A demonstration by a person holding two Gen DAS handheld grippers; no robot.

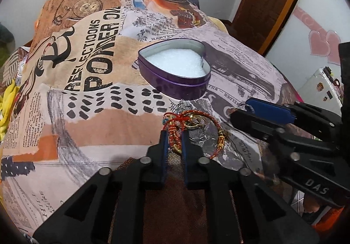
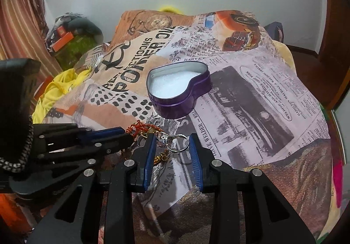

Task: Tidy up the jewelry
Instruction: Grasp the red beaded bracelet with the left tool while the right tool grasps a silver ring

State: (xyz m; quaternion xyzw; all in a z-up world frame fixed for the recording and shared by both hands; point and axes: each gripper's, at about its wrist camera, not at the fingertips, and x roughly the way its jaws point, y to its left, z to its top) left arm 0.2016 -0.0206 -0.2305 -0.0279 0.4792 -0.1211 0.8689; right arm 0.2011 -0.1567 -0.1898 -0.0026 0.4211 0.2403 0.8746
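Where the left wrist camera looks down its own fingers, the left gripper (image 1: 174, 134) has its jaws drawn nearly together on the red beaded bracelet (image 1: 178, 129), the beads caught between the blue pads, most likely so it can be lifted out of the small heap of jewelry on the printed blanket (image 1: 87, 95). Gold rings (image 1: 195, 122) lie tangled just beside it, and the open heart-shaped tin (image 1: 175, 69), lined with white padding, stands a little beyond, probably as the place for the pieces. The right gripper (image 1: 239, 113) reaches in from the right side, near the heap. In the right wrist view, the right gripper (image 2: 172, 141) has its jaws partly spread around a silver ring (image 2: 178, 143); whether the pads touch it I cannot tell. The left gripper (image 2: 124, 134) comes in from the left at the red beads (image 2: 142, 127), with the tin (image 2: 178, 91) just beyond.
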